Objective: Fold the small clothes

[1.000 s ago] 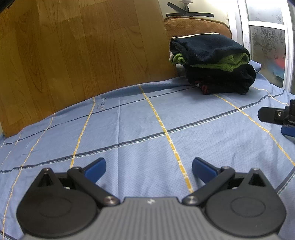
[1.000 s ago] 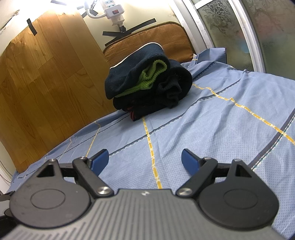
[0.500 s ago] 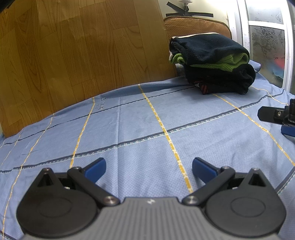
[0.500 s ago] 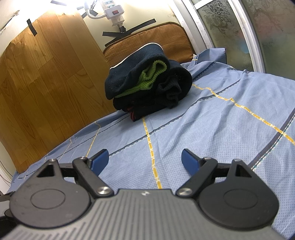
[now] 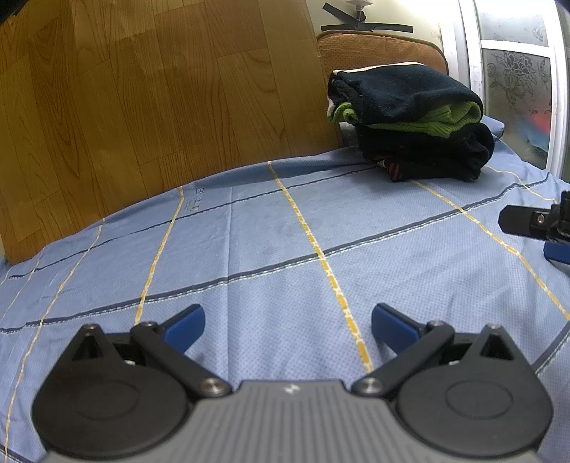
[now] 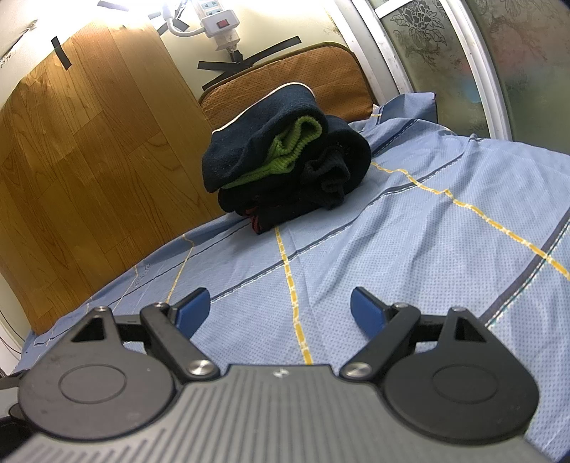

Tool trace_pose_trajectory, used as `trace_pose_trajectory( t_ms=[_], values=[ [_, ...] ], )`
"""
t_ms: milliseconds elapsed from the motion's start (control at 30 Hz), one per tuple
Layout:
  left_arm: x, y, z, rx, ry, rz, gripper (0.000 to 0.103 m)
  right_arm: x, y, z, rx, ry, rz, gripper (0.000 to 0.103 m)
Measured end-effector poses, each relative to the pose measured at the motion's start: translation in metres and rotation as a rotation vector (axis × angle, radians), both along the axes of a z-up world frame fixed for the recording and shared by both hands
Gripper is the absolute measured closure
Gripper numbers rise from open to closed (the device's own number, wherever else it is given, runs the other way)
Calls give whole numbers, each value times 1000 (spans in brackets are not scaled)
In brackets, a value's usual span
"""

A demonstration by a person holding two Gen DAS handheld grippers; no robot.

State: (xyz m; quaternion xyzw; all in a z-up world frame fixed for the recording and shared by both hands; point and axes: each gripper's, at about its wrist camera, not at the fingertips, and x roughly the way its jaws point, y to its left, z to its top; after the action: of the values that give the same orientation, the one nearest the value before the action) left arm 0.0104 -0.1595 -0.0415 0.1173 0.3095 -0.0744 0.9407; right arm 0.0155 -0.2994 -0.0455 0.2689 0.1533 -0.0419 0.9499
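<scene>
A stack of folded dark clothes [image 5: 413, 121] with a green layer lies at the far right of the blue checked sheet [image 5: 267, 249]. It also shows in the right wrist view [image 6: 285, 167], straight ahead at the back. My left gripper [image 5: 286, 326] is open and empty, low over the sheet and well short of the stack. My right gripper [image 6: 281, 310] is open and empty, also over bare sheet. Part of the right gripper [image 5: 538, 222] shows at the right edge of the left wrist view.
A wood-grain board [image 5: 142, 107] stands along the back edge of the sheet. A brown cushion [image 6: 285, 85] leans behind the stack. A frosted glass door [image 6: 498, 53] is at the right. A power strip [image 6: 217, 25] hangs on the wall.
</scene>
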Motion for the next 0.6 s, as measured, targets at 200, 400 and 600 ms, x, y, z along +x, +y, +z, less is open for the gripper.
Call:
trace_pose_trajectory(
  t_ms=[200, 400, 600],
  values=[
    [0, 0, 0, -1, 1, -1, 0, 0, 0, 0, 0, 0, -1, 15],
    [0, 0, -1, -3, 3, -2, 0, 0, 0, 0, -1, 1, -1, 15],
    [2, 3, -1, -17, 14, -7, 0, -2, -2, -1, -2, 4, -2, 15]
  ],
)
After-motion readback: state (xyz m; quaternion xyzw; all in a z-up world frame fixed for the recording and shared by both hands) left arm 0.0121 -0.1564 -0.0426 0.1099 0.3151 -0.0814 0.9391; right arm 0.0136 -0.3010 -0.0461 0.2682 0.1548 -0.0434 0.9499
